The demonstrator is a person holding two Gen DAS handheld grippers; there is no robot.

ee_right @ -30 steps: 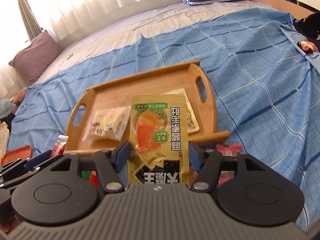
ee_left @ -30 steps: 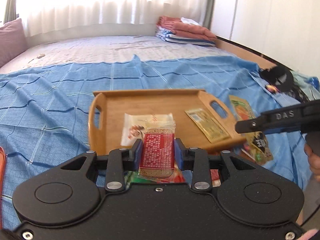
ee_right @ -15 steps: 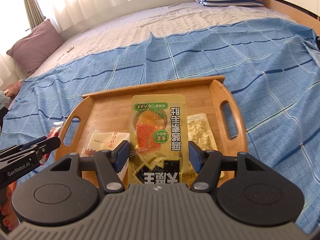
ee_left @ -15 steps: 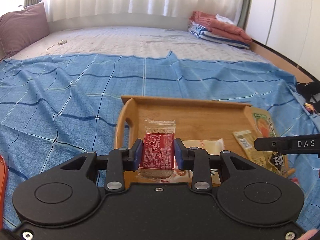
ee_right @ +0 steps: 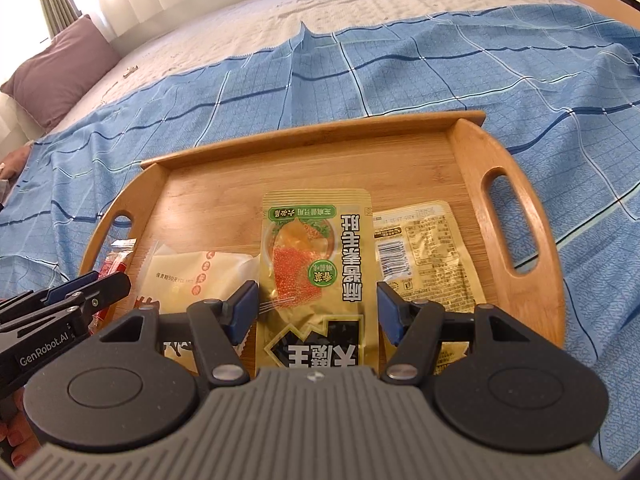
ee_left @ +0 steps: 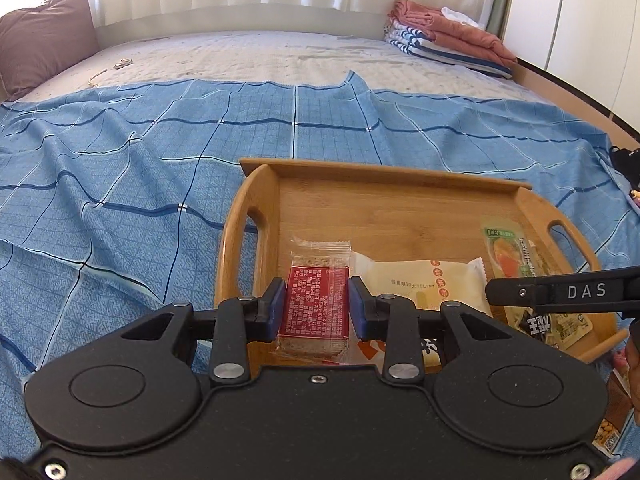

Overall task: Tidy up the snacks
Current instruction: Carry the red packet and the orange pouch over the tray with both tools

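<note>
A wooden tray (ee_left: 400, 208) (ee_right: 528, 200) with cut-out handles lies on the blue checked sheet. My left gripper (ee_left: 318, 304) is shut on a red-labelled snack bar (ee_left: 316, 304) in clear wrap, held over the tray's near left part. My right gripper (ee_right: 318, 304) is shut on a golden snack pouch (ee_right: 316, 256) above the tray's middle. On the tray lie a cream snack packet (ee_left: 420, 280) (ee_right: 192, 272) and a flat golden sachet (ee_right: 424, 248). Each gripper shows at the edge of the other's view.
The bed's blue sheet (ee_left: 120, 184) surrounds the tray. A mauve pillow (ee_left: 40, 52) sits at the far left and folded bedding (ee_left: 448, 36) at the far right. More snack packets (ee_left: 608, 436) lie off the tray's near right corner.
Both grippers have moved forward and down over the tray with their snacks still held. The tray fills more of each view.
</note>
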